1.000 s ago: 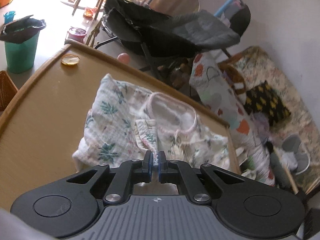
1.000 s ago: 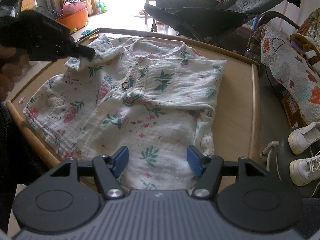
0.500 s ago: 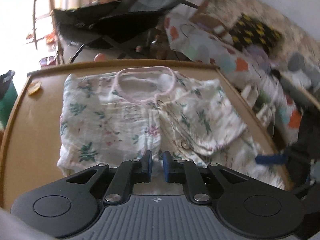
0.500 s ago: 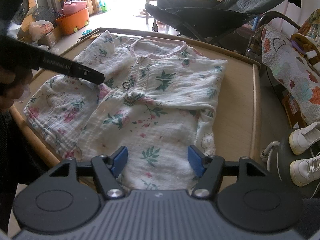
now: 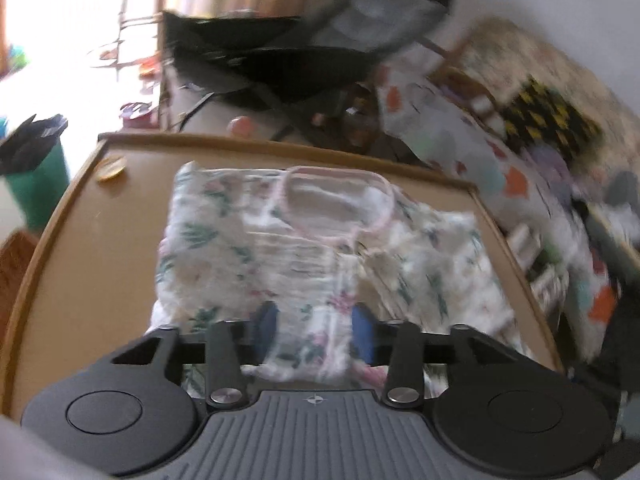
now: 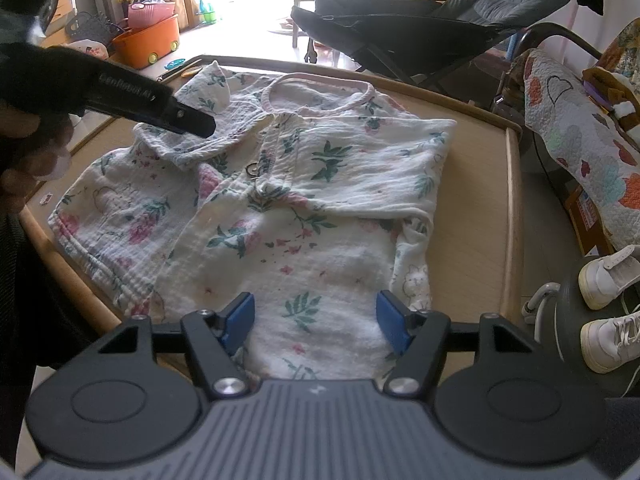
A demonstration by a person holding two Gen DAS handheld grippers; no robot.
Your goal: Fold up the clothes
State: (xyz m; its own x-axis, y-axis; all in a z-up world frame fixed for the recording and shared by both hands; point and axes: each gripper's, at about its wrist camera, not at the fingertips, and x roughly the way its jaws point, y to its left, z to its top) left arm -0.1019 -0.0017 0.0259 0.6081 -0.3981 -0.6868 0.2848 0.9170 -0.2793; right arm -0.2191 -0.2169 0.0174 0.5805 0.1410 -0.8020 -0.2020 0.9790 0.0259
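Under left gripper [image 6: 200, 122], jaws opening — sleeve [image 6: 192, 148] released onto garment [image 6: 320, 208]; right gripper [image 6: 316, 322] spread, empty — next: lower hem.

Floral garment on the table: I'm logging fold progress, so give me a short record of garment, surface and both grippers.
garment: white floral muslin baby top, pink-trimmed neckline, lying flat
sleeve: one sleeve folded in over the chest
surface: tan wooden table with a raised rim
left gripper: jaws opening, letting go of the cloth between them
right gripper: jaws open over the hem, not gripping
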